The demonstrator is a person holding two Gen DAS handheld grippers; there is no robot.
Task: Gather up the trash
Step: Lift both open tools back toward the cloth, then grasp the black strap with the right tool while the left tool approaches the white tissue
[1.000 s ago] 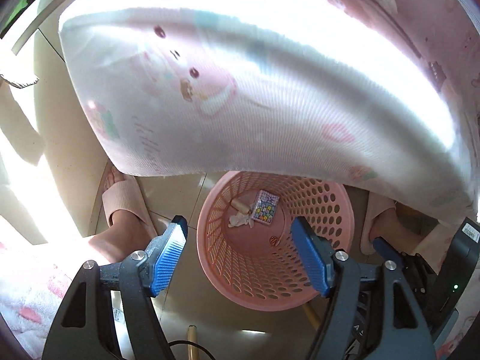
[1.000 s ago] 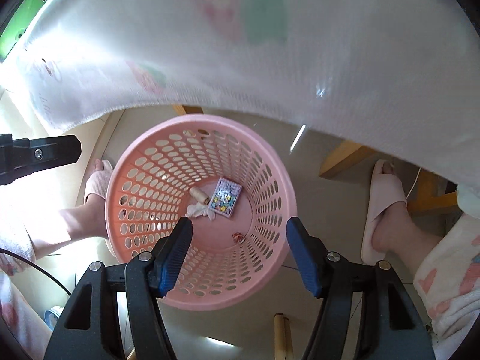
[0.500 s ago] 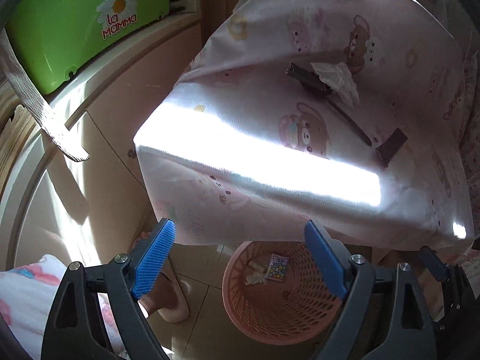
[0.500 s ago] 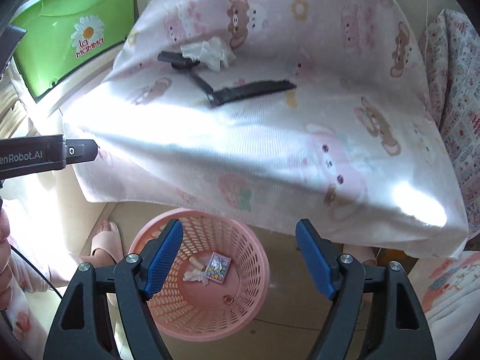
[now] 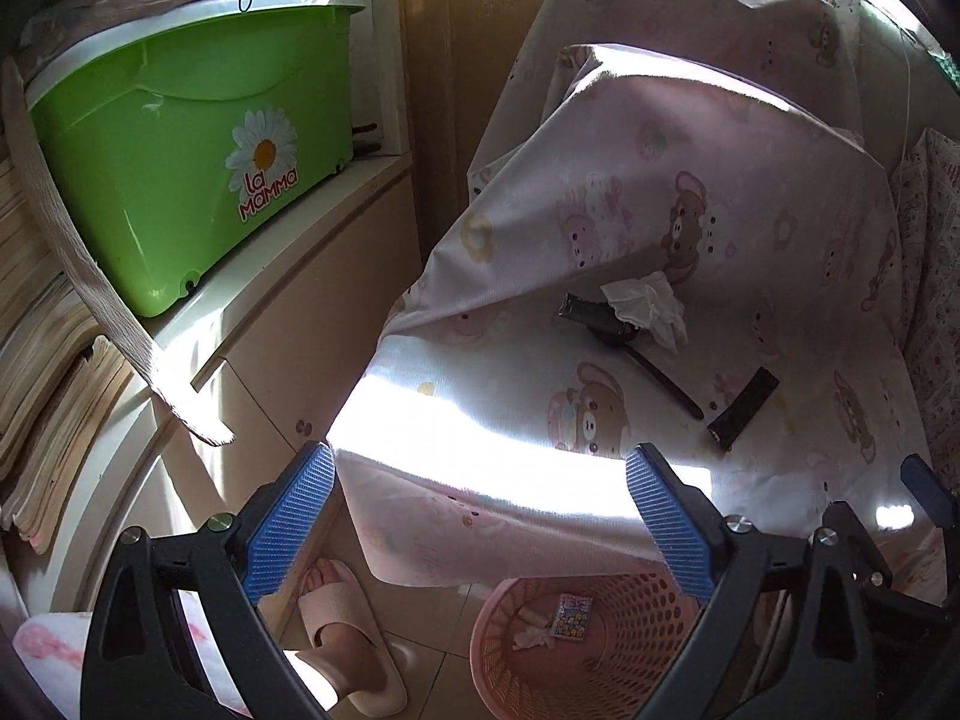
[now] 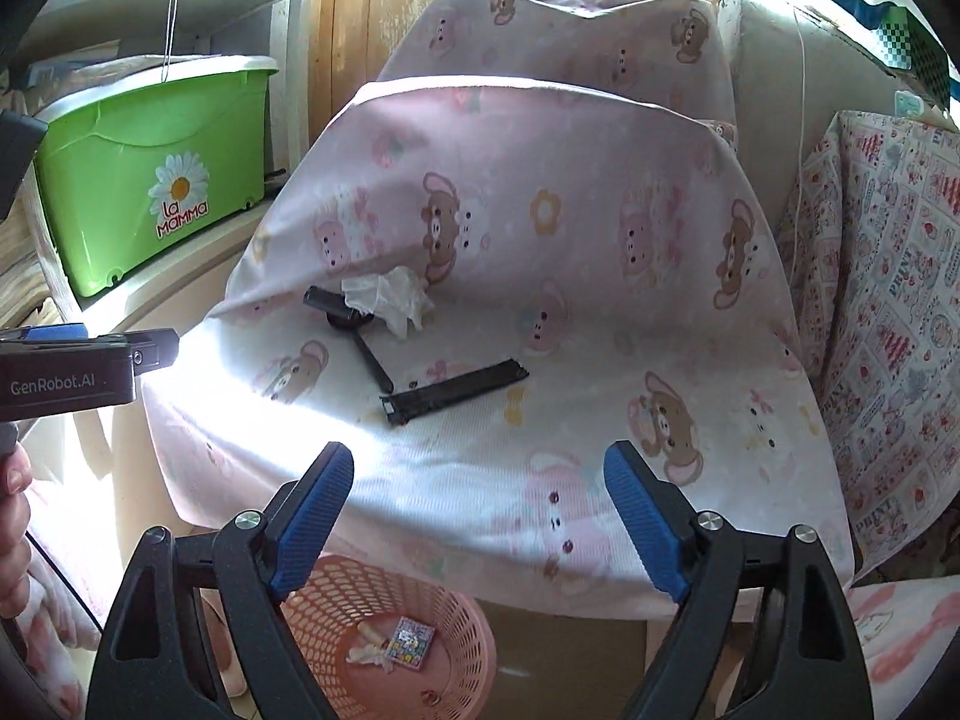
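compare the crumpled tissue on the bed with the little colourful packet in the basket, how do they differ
The tissue is white, crumpled and shapeless; the packet is flat, square-edged and printed in many colours. The tissue lies up on the pink bear sheet, partly over a black object; the packet lies low at the bottom of the pink basket, beside other scraps. The tissue is yet to be collected; the packet is already binned. Both are small, light litter.

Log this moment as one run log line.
left hand-held gripper: open, empty | right hand-held gripper: open, empty | crumpled tissue on bear-print cloth beside black parts | pink basket: holds trash
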